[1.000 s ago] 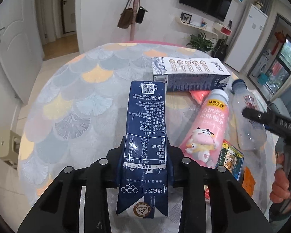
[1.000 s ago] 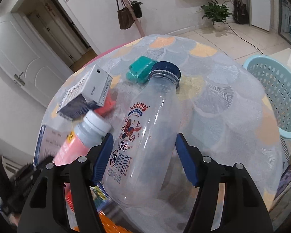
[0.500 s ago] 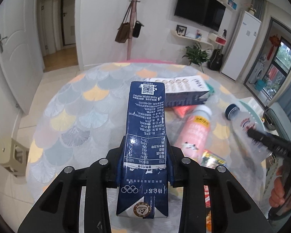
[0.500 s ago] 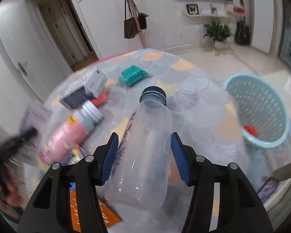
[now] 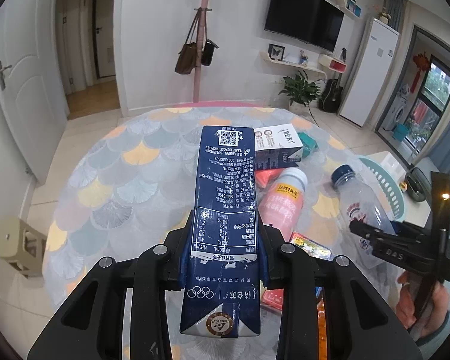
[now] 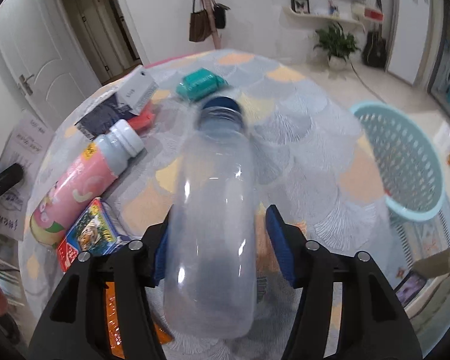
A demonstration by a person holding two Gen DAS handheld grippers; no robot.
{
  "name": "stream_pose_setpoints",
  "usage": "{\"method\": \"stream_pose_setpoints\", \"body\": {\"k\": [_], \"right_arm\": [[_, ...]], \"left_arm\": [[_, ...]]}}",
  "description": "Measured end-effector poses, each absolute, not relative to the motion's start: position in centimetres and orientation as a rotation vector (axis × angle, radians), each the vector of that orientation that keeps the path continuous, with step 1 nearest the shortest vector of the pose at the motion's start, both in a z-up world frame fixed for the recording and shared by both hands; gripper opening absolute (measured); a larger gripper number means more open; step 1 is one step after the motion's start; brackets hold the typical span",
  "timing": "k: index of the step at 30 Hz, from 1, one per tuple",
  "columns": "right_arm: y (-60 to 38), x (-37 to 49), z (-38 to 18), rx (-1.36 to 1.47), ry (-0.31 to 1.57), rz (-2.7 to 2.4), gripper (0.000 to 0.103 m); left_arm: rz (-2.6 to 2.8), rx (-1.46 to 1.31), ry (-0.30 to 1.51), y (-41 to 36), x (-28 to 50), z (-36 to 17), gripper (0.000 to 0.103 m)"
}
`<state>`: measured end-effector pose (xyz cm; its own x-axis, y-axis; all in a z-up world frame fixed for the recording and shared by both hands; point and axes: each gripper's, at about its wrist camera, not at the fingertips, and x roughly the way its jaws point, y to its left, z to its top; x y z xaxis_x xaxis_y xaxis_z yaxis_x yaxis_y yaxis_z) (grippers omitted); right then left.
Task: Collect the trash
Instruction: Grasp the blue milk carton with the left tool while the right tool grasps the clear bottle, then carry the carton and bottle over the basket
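Clamped by the left gripper (image 5: 225, 258) is a flat-sided navy carton (image 5: 225, 210); the right gripper's (image 6: 219, 240) jaws, lately opening, loosely flank a clear, smooth, round plastic bottle (image 6: 213, 210), its cap at 12 o'clock.

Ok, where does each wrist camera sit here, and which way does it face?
Left wrist: on the left gripper, facing down over the table; it clamps a blue carton; the right gripper and a hand show at right.
Right wrist: on the right gripper, facing down toward table and basket; clear bottle between jaws just opening, one pad clear.
Shared: pink bottle, clear bottle.
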<state>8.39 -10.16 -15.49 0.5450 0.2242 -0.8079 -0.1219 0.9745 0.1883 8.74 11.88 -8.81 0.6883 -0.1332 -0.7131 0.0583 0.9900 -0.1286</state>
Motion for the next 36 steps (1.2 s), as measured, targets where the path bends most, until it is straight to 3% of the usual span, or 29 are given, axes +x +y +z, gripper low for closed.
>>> {"method": "stream_pose_setpoints", "body": {"k": [8, 28, 36], "right_arm": [[-11.6, 7.6, -15.0, 0.206, 0.920, 0.313, 0.044], [-22.3, 5.4, -9.5, 0.366, 0.670, 0.250, 0.044], [-29.3, 6.6, -9.2, 0.397, 0.621, 0.097, 0.044]], "left_arm": [[-0.121, -0.074, 0.753, 10.6, 8.2, -6.4, 0.032], [-0.398, 0.076, 0.656, -5.6, 10.1, -1.3, 0.032], [-0.501, 0.108, 0.713, -14.9, 14.1, -2.4, 0.032]]}}
